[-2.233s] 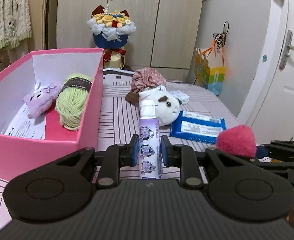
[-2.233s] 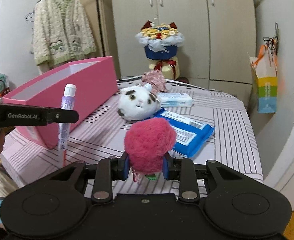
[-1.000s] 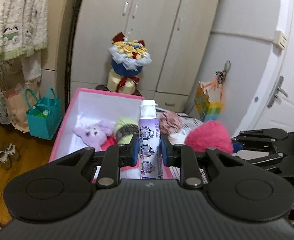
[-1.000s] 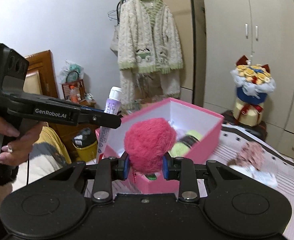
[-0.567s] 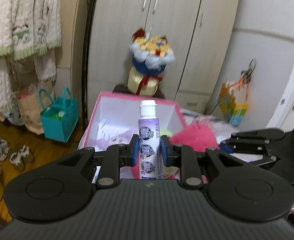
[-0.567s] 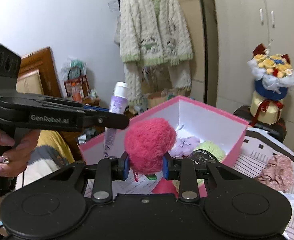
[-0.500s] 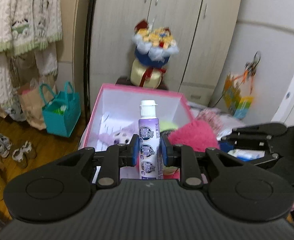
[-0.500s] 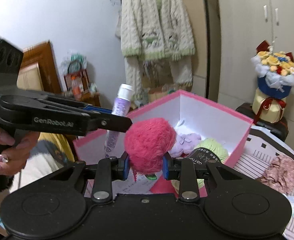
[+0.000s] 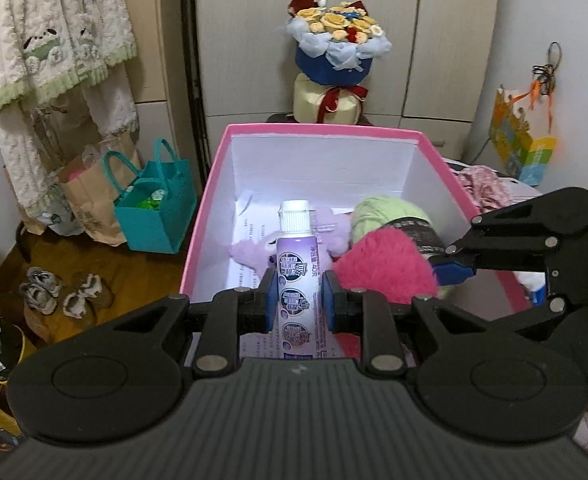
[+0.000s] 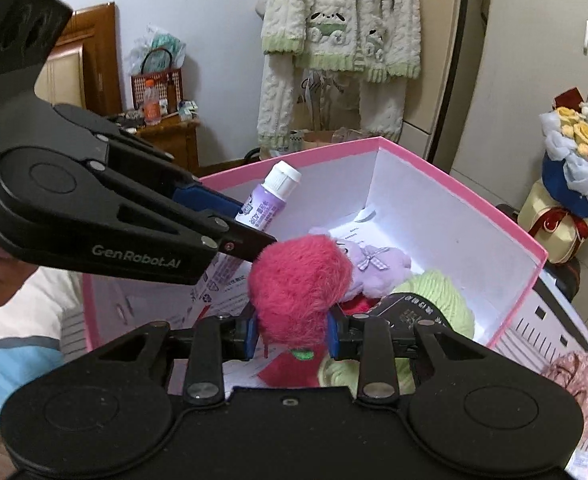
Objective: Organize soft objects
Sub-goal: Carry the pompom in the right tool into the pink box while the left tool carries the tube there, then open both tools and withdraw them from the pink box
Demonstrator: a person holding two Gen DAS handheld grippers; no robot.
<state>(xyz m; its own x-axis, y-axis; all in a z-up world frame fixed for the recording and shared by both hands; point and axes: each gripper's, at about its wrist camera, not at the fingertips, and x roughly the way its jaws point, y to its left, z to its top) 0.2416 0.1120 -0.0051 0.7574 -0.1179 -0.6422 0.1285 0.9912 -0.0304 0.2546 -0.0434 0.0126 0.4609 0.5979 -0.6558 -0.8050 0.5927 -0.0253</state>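
The left gripper [image 9: 296, 304] pinches a purple tube [image 9: 296, 280] above the pink box [image 9: 322, 132]; at its 3 o'clock, the right gripper [image 10: 292, 334], jaws just easing apart, pinches a red pompom [image 10: 300, 280].

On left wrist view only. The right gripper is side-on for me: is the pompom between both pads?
Observer: Yes. The right wrist view shows the pink pompom between both pads of the right gripper, whose jaws have just been opening.
Operator: How does my tube look from there?
Observer: The purple tube is tilted in the left gripper, with its cap leaning toward the far wall of the pink box.
Operator: Anything behind the pompom?
Observer: The purple plush, which has a checked bow facing up.
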